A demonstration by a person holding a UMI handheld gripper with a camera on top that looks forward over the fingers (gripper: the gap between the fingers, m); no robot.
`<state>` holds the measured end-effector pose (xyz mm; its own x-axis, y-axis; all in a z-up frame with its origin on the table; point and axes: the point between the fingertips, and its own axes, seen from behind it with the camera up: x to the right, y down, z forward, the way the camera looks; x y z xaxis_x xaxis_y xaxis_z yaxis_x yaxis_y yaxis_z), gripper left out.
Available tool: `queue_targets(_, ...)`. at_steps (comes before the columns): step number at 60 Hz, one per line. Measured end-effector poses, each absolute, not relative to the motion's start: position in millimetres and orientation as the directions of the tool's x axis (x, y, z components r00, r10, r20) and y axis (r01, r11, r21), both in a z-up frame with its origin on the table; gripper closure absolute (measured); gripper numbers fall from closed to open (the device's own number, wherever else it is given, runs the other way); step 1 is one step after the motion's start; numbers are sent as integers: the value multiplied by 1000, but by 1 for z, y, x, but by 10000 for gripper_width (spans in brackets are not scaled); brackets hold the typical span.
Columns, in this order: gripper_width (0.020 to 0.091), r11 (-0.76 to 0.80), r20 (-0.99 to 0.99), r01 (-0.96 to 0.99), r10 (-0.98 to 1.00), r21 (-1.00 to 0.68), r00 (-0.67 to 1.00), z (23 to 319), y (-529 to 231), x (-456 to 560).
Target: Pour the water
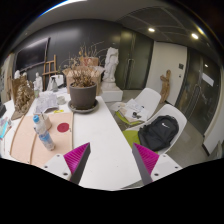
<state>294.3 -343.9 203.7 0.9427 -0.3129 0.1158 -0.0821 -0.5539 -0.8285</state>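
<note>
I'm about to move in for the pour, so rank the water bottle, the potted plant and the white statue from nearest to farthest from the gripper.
In the gripper view, from the open hand-held gripper:
1. Water bottle, lying on the table just ahead, toward the left finger.
2. Potted plant, farther back on the table, beyond the bottle.
3. White statue, behind the plant, near the dark wall.

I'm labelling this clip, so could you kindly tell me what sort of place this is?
Probably an art studio or classroom: a white bust stands at the back, beside a potted dry plant on a long white table, with chairs alongside. The claw is open, empty.
</note>
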Motion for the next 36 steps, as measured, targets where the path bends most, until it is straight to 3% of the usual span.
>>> queue_targets(17, 248, -569, -5, -124, -207, -813, 978, 177, -331, 264)
queue_targets(36, 247, -566, -82, -16, 92, -824, 992, 134, -314, 112)
